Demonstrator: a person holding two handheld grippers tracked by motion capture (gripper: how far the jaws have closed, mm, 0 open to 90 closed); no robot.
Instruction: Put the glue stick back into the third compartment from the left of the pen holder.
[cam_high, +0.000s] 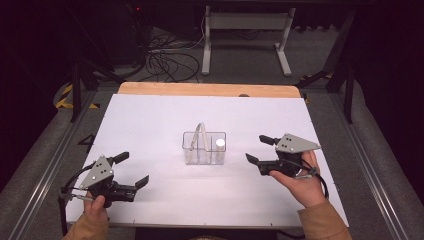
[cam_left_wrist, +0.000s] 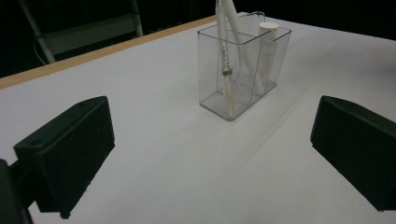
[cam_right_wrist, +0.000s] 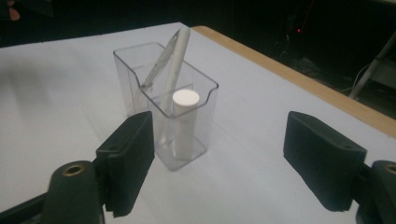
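Clear plastic, high view: one holder (cam_high: 204, 148) stands mid-desk (cam_high: 150, 120), between my two hands, touching neither.
High view, count: two slanted pens (cam_high: 201, 135), one upright white tube (cam_high: 220, 145) in the holder's right end.
High view, nearer hand: my right gripper (cam_high: 260, 149), jaws spread wide and empty; the holder lies to its left. My left gripper (cam_high: 131, 172) sits farther off, low left.
Left gripper view: my jaws gape, holding nothing; holder (cam_left_wrist: 243, 65) ahead, well apart, pens (cam_left_wrist: 224, 51) leaning, tube (cam_left_wrist: 267, 46) at the far end.
Right gripper view: tube (cam_right_wrist: 185, 122) upright in the nearest compartment, long axis vertical, just ahead of my open jaws, left of centre.
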